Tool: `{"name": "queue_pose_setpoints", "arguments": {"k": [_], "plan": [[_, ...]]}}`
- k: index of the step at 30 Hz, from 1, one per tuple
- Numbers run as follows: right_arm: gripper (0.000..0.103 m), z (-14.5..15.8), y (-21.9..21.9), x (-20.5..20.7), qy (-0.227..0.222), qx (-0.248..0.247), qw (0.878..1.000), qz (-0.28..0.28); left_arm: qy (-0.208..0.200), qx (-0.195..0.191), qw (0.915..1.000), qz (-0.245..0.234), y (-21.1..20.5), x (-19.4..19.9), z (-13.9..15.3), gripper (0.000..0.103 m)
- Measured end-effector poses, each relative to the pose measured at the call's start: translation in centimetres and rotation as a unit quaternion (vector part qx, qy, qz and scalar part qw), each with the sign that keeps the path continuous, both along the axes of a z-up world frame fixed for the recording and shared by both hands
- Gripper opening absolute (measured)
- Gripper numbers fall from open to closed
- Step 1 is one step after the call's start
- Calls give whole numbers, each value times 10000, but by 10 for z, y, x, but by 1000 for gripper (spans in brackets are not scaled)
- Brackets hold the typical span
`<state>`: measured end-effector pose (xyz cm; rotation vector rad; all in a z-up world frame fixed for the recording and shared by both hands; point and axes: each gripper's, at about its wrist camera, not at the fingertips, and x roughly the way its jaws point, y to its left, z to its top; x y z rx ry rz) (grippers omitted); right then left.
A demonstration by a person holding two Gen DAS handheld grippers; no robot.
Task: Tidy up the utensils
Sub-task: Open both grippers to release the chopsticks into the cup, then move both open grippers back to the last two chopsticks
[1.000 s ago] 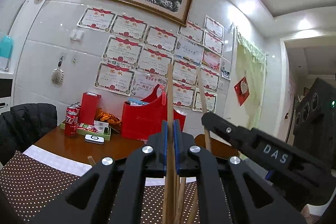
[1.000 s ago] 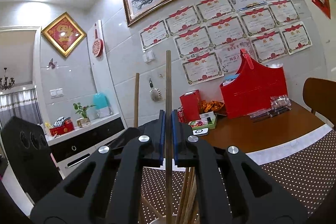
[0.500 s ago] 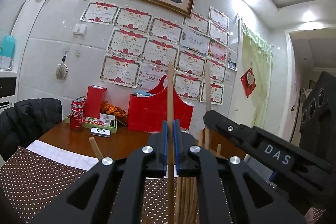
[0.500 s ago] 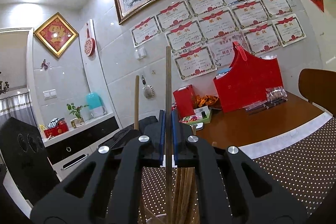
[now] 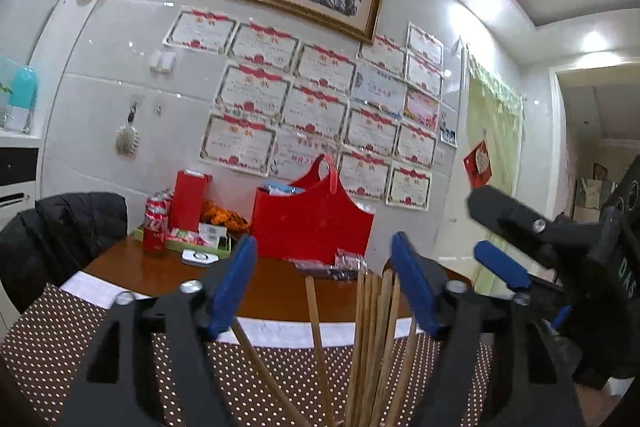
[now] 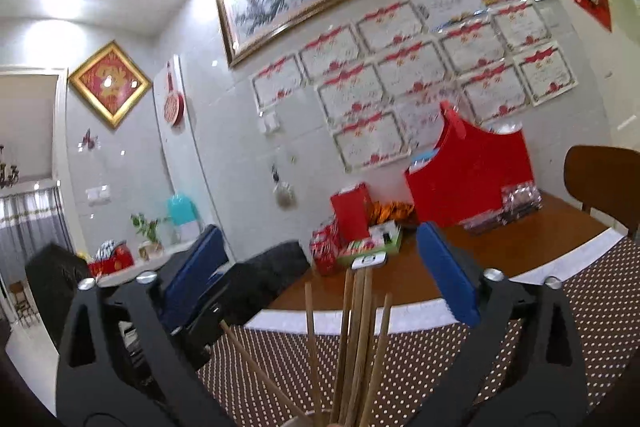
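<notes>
The chopsticks (image 5: 374, 343) are standing bunched together right below you, poking up between the fingers of both grippers, a couple leaning off to the left; whatever holds them is cut off at the bottom edge. Your left gripper (image 5: 324, 291) is spread wide, gripping nothing, and your right gripper (image 6: 320, 279) is wide open too. Under them is a dotted mat (image 6: 500, 347) on the tabletop (image 5: 276, 291), with a red bag (image 5: 312, 223) by the wall.
</notes>
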<state>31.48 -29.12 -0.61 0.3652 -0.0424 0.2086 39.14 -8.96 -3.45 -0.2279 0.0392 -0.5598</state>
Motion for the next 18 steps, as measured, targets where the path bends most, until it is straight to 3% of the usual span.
{"name": "queue_pose_setpoints", "arguments": {"k": [4, 11, 18], "plan": [[97, 15, -9, -13, -87, 84, 9998, -165, -107, -89, 9999, 65, 4, -13, 19, 88], [97, 39, -24, -35, 91, 15, 9995, -309, 215, 316, 9993, 43, 1, -44, 53, 91], [97, 26, -25, -55, 1248, -509, 9900, -413, 624, 992, 9927, 286, 15, -81, 47, 91]]}}
